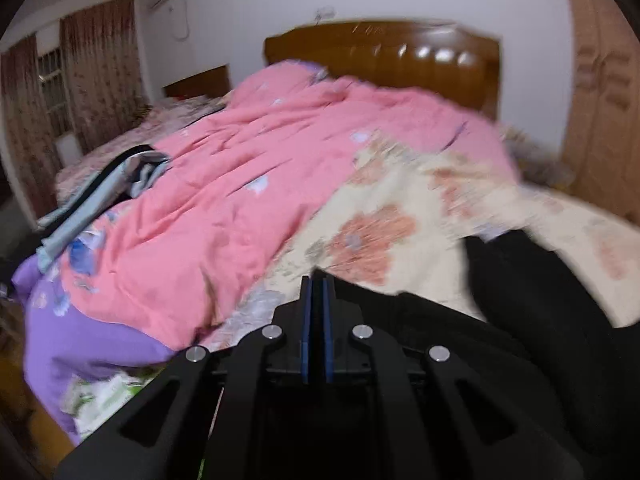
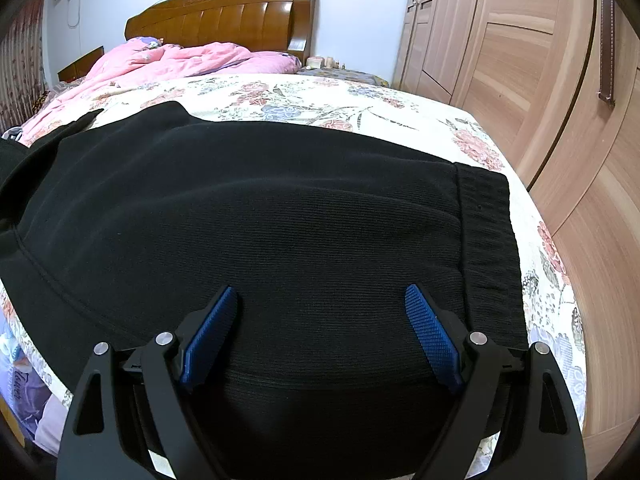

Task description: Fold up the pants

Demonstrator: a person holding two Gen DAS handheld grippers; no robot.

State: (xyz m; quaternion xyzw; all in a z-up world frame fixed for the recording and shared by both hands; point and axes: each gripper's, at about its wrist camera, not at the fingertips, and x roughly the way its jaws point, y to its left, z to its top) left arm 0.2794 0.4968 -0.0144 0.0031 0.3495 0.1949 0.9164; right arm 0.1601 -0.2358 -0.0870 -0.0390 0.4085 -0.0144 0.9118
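Black pants (image 2: 260, 216) lie flat on the floral bed (image 2: 400, 108). Left gripper (image 1: 317, 280) fingers closed together, fabric between them not discernible. Right gripper (image 2: 320, 300) fingers spread wide above pants.

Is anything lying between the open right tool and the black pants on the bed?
Nothing visible. The right tool hangs open directly over the black pants, with only bare fabric between its fingers and no other item on that part.

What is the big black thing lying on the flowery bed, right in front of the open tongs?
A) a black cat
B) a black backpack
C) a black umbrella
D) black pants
D: the black pants lie spread flat on the flowery bed sheet, ribbed waistband at the right end, with the right tongs open over them.
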